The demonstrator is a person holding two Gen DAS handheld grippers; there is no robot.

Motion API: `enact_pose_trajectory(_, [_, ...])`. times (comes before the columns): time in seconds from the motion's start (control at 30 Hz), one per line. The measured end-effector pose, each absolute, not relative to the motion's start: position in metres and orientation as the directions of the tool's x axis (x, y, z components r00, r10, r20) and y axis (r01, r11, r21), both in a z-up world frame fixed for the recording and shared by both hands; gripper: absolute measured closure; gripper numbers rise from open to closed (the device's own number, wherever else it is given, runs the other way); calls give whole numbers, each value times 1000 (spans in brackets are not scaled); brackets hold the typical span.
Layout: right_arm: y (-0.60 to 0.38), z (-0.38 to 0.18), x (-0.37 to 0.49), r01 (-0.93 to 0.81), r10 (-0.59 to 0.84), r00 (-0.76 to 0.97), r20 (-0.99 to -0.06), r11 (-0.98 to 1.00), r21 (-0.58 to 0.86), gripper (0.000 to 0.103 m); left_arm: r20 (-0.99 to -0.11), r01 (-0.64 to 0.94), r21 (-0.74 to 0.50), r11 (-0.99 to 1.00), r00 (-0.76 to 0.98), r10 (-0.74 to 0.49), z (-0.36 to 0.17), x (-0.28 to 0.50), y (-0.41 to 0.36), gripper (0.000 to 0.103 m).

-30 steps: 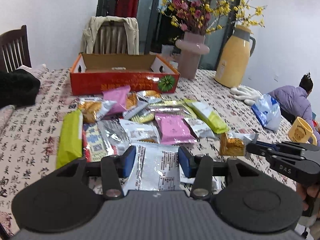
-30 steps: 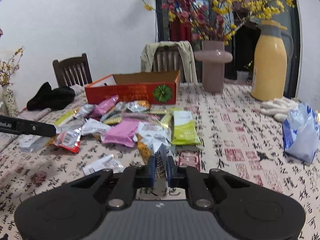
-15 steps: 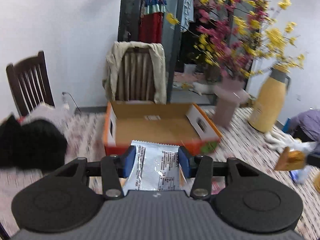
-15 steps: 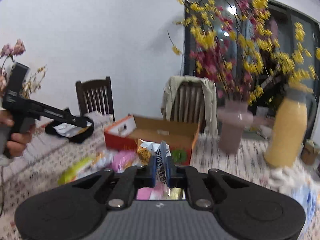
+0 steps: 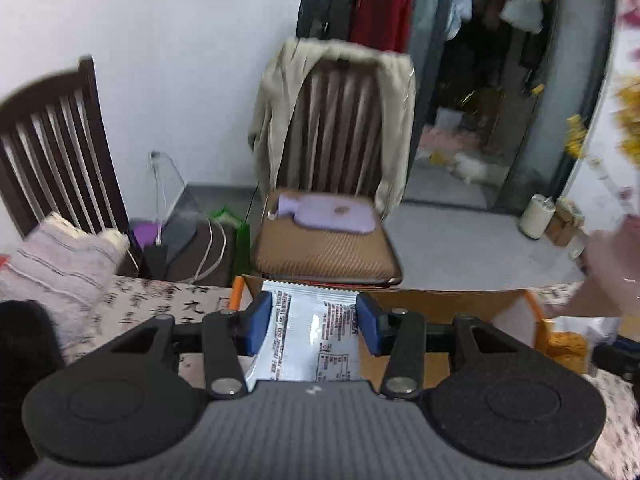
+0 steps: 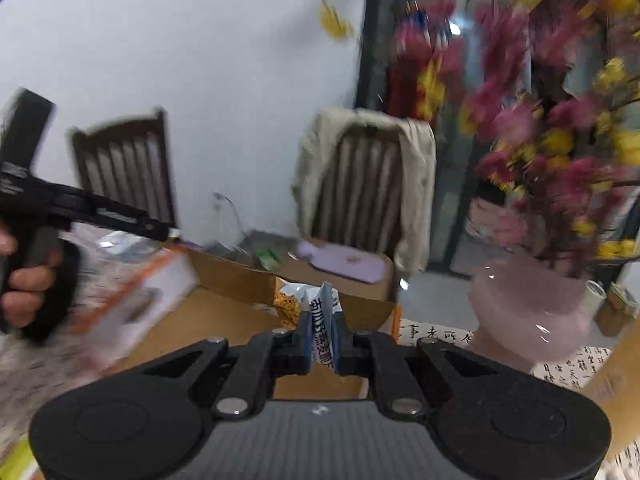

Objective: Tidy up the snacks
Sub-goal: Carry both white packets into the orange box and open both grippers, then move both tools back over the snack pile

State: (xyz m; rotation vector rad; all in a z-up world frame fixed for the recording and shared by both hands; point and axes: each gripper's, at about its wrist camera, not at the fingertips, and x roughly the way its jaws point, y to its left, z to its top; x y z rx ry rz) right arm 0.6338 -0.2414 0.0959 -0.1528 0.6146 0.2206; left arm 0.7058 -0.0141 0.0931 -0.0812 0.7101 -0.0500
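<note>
A: What have we got in our left gripper?

B: A silver snack packet with printed text, pinched flat by its two side edges between the blue fingers. We hold it above the near edge of the open cardboard box, whose orange rim shows on either side.

A: And our right gripper?

B: Its fingers are pressed almost together on a folded white and blue snack packet with an orange, crumbly picture on it. That packet stands upright over the brown floor of the box.

A: Where does the box sit?

B: On the bench, on a cloth printed with black characters. A pink vase of red and yellow flowers stands just beside the box on our right.

A: Do we see one gripper from the other?

B: From the right wrist view, yes: the left one reaches in from the left edge, a hand wrapped round its black handle, much blurred. Behind the box stands a chair with a beige coat draped on it.
</note>
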Motion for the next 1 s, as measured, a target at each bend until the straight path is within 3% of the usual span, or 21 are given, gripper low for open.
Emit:
enact_pose_trajectory(0.13, [-244, 52, 700, -192, 146, 721, -678, 981, 8, 94, -685, 1, -40, 999, 728, -28, 57, 742, -17, 56])
enact_pose_trajectory(0.23, [-251, 30, 720, -155, 127, 709, -693, 988, 22, 92, -689, -26, -53, 998, 725, -18, 41, 753, -11, 53])
enact_pose_trajectory(0.37, [-249, 24, 716, -95, 19, 752, -659, 992, -80, 79, -683, 6, -43, 999, 730, -34, 39, 741, -6, 40])
enact_pose_trajectory(0.47, [-257, 34, 697, -128, 90, 759, -645, 992, -12, 66, -682, 17, -26, 1000, 731, -30, 51, 727, -3, 40])
enact_pose_trajectory(0.53, [-259, 48, 685, -128, 88, 773, -629, 992, -19, 66, -678, 29, -35, 999, 733, -45, 64, 712, 2, 40])
enact_pose_trajectory(0.8, [-259, 76, 576, -216, 148, 804, -576, 975, -51, 58, -599, 64, -57, 996, 796, -85, 107, 566, 15, 21])
enact_pose_trajectory(1.0, [-262, 96, 458, -294, 255, 832, -493, 956, 0, 43, -513, 37, 6, 999, 858, -29, 109, 431, 17, 17])
